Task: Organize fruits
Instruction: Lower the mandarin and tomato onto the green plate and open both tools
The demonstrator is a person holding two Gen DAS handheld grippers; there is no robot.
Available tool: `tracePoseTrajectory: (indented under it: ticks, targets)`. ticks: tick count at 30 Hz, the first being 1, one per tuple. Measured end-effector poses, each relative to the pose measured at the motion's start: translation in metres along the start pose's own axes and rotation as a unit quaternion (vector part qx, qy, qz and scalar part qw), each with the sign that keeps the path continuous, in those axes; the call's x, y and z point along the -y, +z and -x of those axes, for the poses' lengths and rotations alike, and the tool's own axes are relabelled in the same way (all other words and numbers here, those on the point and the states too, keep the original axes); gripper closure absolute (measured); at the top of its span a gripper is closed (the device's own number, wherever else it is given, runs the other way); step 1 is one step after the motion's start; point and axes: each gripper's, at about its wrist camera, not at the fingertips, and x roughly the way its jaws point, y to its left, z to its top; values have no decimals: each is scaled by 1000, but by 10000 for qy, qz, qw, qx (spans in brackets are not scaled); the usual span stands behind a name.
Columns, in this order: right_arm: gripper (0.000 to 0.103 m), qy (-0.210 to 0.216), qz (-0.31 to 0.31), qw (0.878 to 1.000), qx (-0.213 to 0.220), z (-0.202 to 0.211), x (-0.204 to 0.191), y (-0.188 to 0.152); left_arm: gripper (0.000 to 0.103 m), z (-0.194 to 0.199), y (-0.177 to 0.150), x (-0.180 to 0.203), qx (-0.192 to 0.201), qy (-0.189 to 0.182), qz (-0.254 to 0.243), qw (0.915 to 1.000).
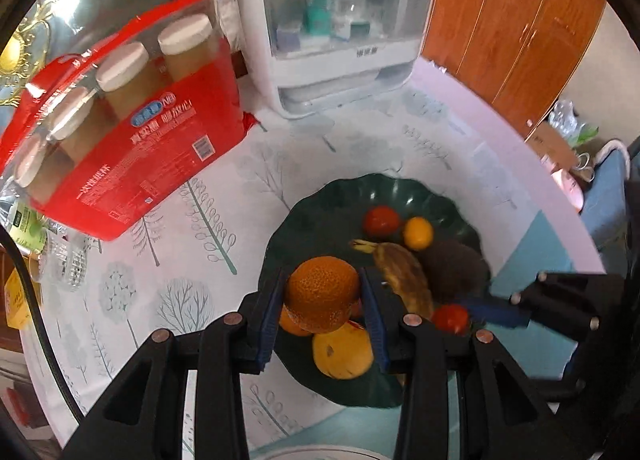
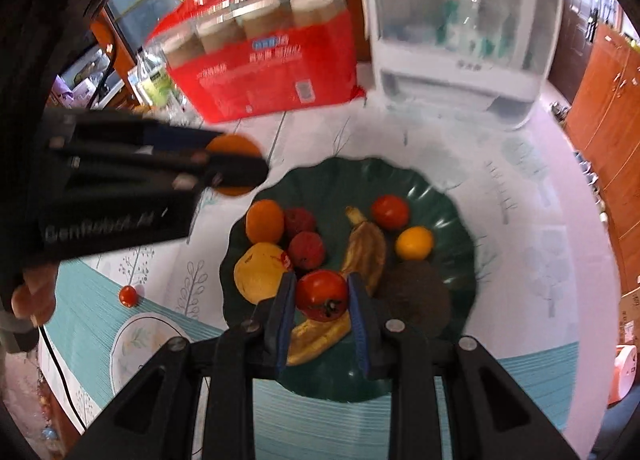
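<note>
Above the dark green scalloped plate (image 2: 448, 196), both grippers hang with fruit clamped in their jaws. The left gripper (image 1: 323, 298) is closed snugly on a large orange (image 1: 322, 292), its blue pads pressing the rind on either side, and in the right wrist view it appears off the plate's left rim rather than directly over the pile. The right gripper (image 2: 322, 294) is closed about as tight as it goes on a small red tomato (image 2: 322, 294), held just above the banana (image 2: 362, 256). Each fruit is pinched across its middle, which probably keeps a round, smooth thing from rolling out of the pads. On the plate lie a browned banana, another tomato (image 2: 390, 212), a small yellow-orange citrus (image 2: 414, 242), a dark rough-skinned fruit (image 2: 414, 296), two red lychee-like fruits (image 2: 306, 248), a smaller orange (image 2: 265, 220) and a yellow mango-like fruit (image 2: 258, 272). One stray cherry tomato (image 2: 128, 295) sits on the tree-patterned surface (image 2: 520, 260), well apart from the plate, beside a white floral dish (image 2: 132, 344). With so much fruit gathered already, the sorting looks well along; the loose tomato seems to be left to collect. A red pack of cups (image 2: 264, 72) and a white cabinet (image 2: 460, 36) stand behind.
</note>
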Motion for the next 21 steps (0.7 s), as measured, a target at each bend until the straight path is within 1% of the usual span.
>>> tracePoseTrajectory:
  ticks: [6,11,15,17,18,21]
  targets:
    - [77,94,27,9997,-242,-30,-4,-4,66,-30,-4,-2,-266,-75,-84,9996]
    - [76,48,35,9995,-294,-39,1,-1,66,-47,-4,0,-395,-185,-122,9990]
    - [74,233,-144,9991,-325,-44,10,3,66,-56,-5,2,-458,-278,-194,9984]
    - [71,251,-226,9990,-286,-42,14,4,65,-58,-6,4,-449,-345,-238,9981]
    - [70,259,-273,9989,-265,-42,16,4,63,-58,-7,5,-442,-365,-263,9980]
    - [69,206,-384,9989,-186,-38,22,3,52,-55,-9,6,-380,-389,-290,9981]
